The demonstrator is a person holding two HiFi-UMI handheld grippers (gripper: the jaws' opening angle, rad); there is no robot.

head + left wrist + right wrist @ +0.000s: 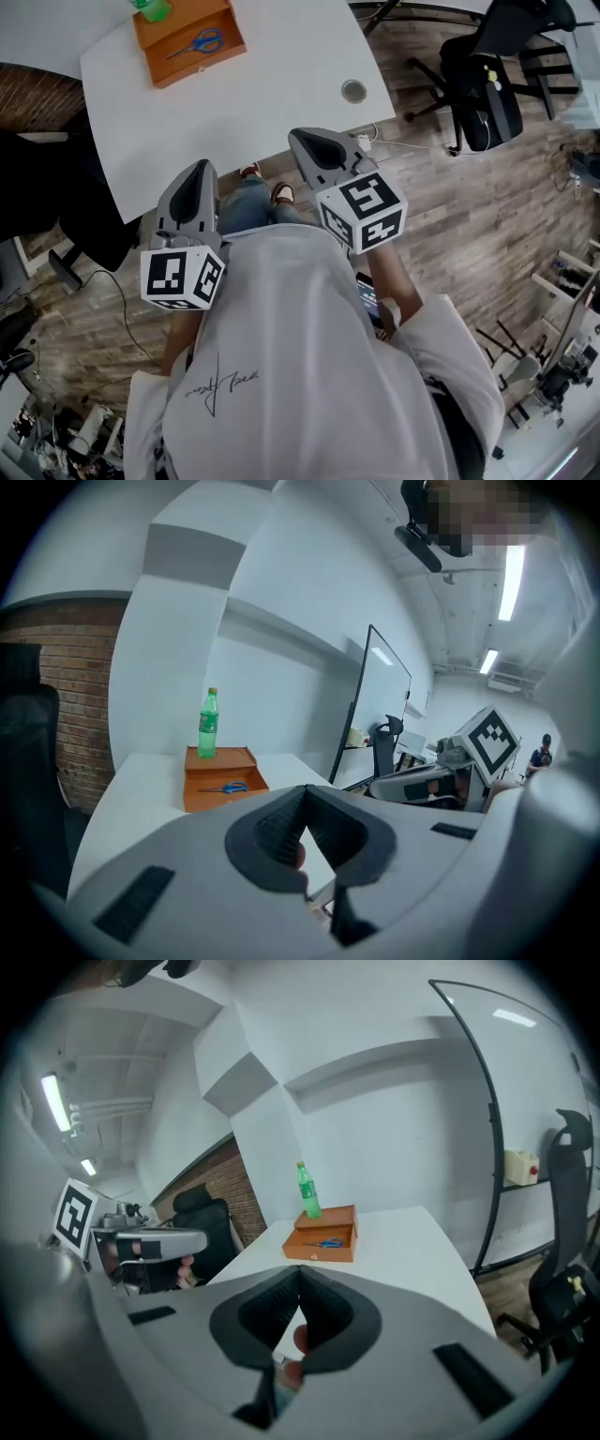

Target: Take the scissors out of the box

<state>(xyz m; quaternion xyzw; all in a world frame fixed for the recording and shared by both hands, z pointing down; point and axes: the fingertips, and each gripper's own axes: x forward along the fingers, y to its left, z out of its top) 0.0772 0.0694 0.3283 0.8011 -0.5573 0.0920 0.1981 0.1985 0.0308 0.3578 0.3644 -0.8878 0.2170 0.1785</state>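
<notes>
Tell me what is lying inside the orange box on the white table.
A pair of blue-handled scissors lies in the open part of the box. Nothing else shows; its rear part is covered.

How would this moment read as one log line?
scissors: in orange box, on white table | left tool: shut, empty | right tool: shut, empty | both: away from box

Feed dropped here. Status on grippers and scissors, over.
Left gripper, right gripper shut, empty, at white table edge. Blue-handled scissors flat in open orange box. Nothing between.
</notes>
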